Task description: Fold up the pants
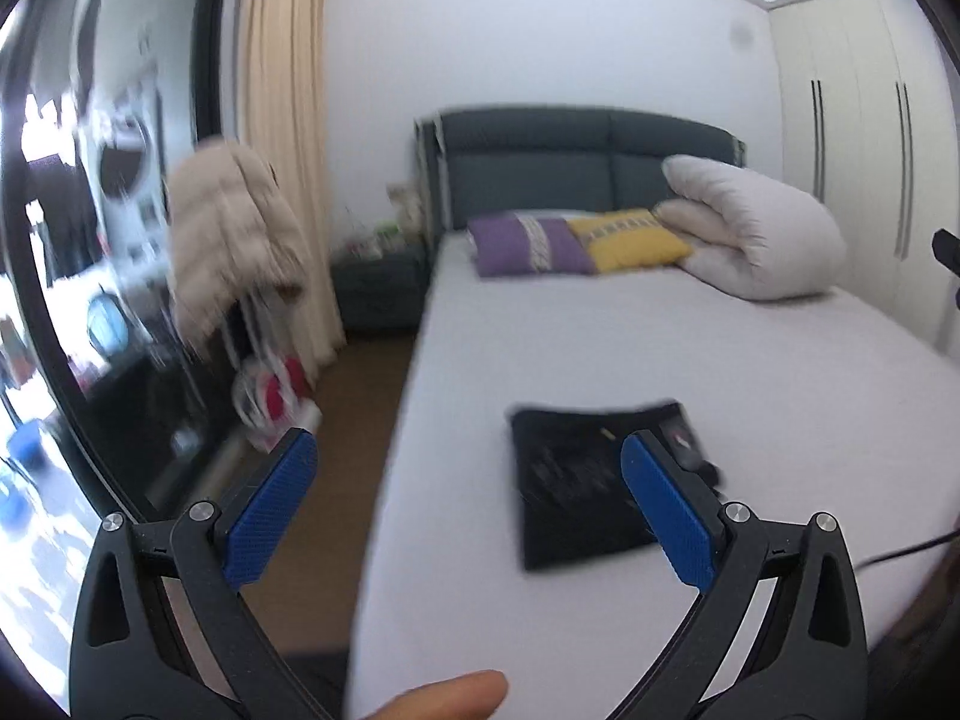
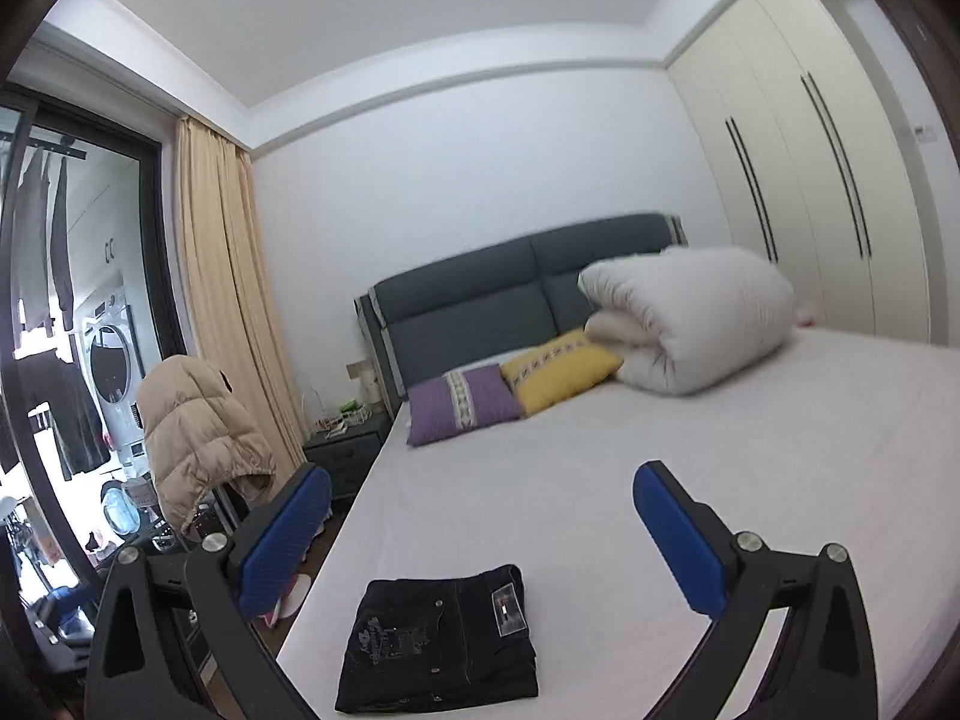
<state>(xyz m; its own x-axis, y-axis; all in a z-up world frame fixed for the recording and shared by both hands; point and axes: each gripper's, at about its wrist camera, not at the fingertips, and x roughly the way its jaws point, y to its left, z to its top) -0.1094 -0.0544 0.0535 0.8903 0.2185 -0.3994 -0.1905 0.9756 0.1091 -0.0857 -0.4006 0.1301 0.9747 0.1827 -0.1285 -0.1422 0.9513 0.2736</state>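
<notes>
White bed point(image 2: 690, 480) bears folded black pants point(image 2: 438, 642) (both grippers' fingers spread, empty).

— How do the left tongs point(image 1: 468, 450) stand?

— Spread wide, with nothing between the blue pads point(image 1: 273, 507). They are raised above the bed's left edge, tipped a little downward. A fingertip point(image 1: 447, 696) of the person shows at the bottom of the left wrist view, under the black arms.

— And the right tongs point(image 2: 480, 492)?

— Also wide apart and empty, both blue pads point(image 2: 678, 540) bare. They are held up over the foot of the bed, pointing nearly level.
</notes>
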